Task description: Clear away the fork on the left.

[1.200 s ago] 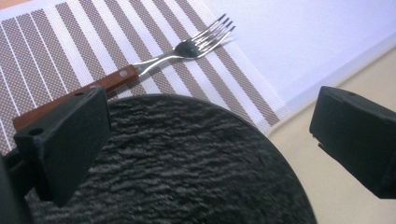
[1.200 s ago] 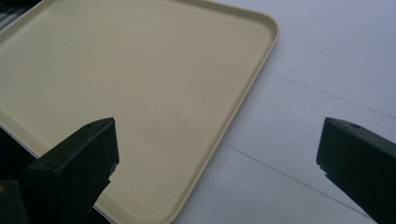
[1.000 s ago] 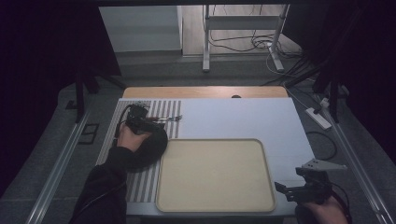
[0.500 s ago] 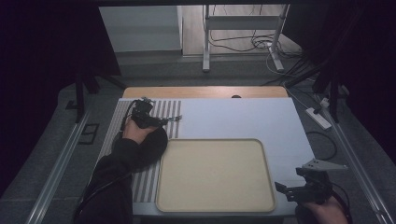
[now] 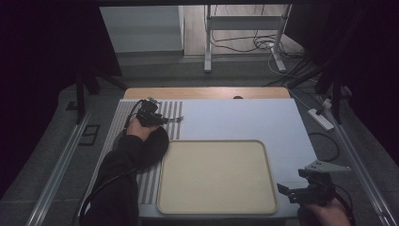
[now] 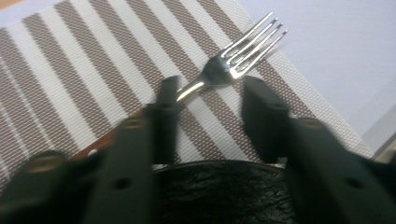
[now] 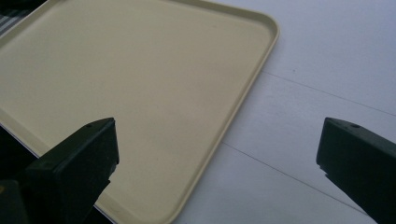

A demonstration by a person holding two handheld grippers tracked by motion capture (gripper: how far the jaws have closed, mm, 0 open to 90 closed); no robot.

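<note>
A silver fork (image 6: 243, 51) lies on the striped placemat (image 6: 70, 74), tines pointing away from me. My left gripper (image 6: 210, 86) is low over the mat with the fork's neck at the tip of its left jaw. Its jaws have just been closing; a wide gap still stands between them and neither pad presses the fork. In the high view the left gripper (image 5: 159, 117) is at the mat's far end, beside the fork (image 5: 177, 119). A black plate (image 6: 224, 191) sits just behind the jaws. My right gripper (image 7: 219, 140) stands open over the beige tray's (image 7: 140, 70) near right corner.
The beige tray (image 5: 216, 176) lies at the front middle of the white table (image 5: 244, 117). The black plate (image 5: 157, 143) rests on the placemat (image 5: 123, 123) under the left forearm. My right gripper (image 5: 288, 192) hangs near the table's front right edge. Cables and a stand lie on the floor beyond.
The left hand has moved farther up the placemat and lower, onto the fork. The right gripper has stayed where it was.
</note>
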